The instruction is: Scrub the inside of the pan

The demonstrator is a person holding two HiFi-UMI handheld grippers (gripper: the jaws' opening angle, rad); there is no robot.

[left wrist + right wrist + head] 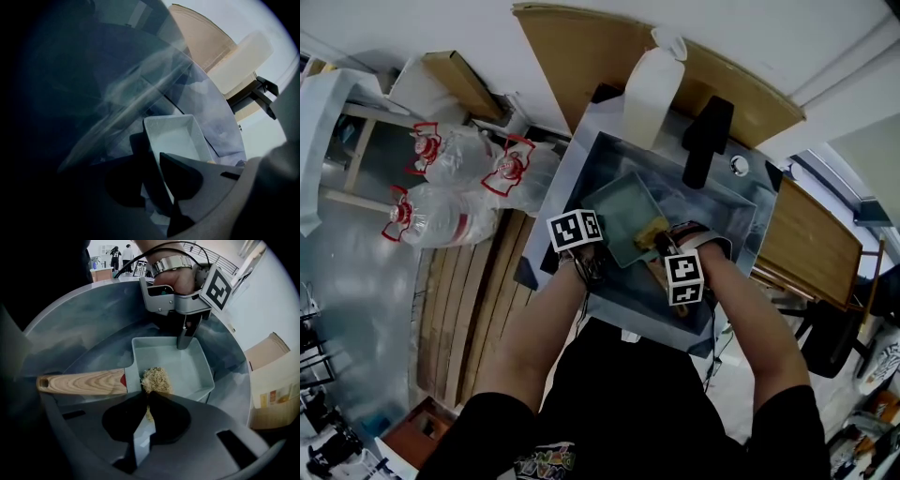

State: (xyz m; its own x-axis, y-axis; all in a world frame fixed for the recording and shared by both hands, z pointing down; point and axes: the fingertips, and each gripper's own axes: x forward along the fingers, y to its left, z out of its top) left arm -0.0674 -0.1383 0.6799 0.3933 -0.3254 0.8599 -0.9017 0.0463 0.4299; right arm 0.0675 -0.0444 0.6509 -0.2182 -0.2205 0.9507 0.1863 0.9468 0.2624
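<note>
**A:** Jaws of the left gripper (183, 342), how are they set?

**B:** They are closed on the far wall of the pan (180, 369), at 12 o'clock in the right gripper view. The pan is laid in the sink (79, 329), with its wooden handle (84, 383) pointed to 9 o'clock.

**A:** And the right gripper (147, 398)?

**B:** A tan scrubber (156, 379) is clamped between its jaws. The scrubber is held inside the pan, at 7 o'clock, beside the handle.
</note>
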